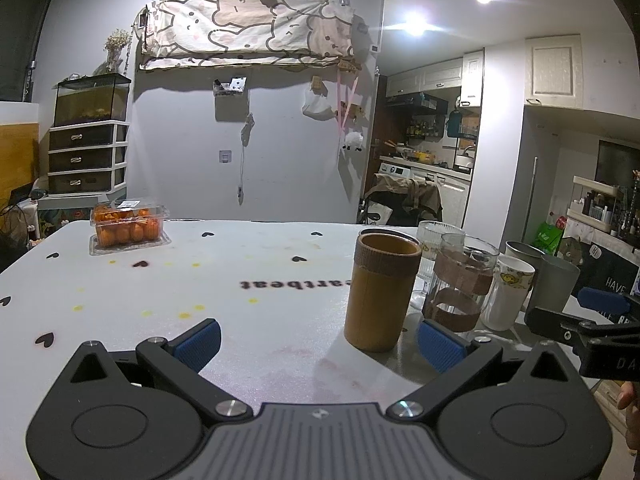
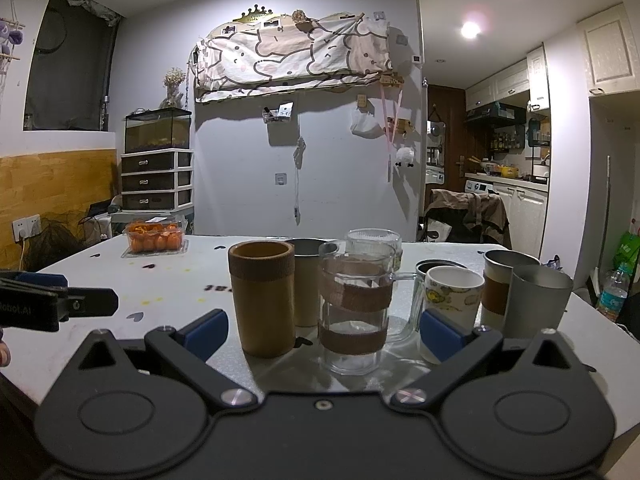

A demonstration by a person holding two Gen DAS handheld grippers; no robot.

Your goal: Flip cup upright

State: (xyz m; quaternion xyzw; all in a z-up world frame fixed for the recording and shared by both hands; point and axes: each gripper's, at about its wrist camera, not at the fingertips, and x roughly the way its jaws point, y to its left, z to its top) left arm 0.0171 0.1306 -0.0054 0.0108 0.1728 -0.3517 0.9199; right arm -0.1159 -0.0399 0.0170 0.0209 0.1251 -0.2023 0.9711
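A tan bamboo cup [image 1: 380, 292] stands upright, mouth up, on the white table [image 1: 240, 280]; it also shows in the right wrist view [image 2: 262, 300]. My left gripper [image 1: 318, 344] is open and empty, its blue pads [image 1: 198, 344] wide apart, with the cup just ahead and to the right between them. My right gripper [image 2: 324, 336] is open and empty. A clear glass mug [image 2: 356, 308] with brown bands stands between its pads, close in front. The right gripper's side shows at the right edge of the left wrist view [image 1: 580, 324].
Several upright cups cluster by the bamboo cup: a cartoon-print white cup [image 2: 450, 304], grey metal cups [image 2: 536, 300], a ribbed glass [image 2: 374, 244], a pale cup [image 2: 310, 280]. A clear box of oranges [image 1: 128, 226] sits far left. The table's right edge [image 1: 520, 328] is near.
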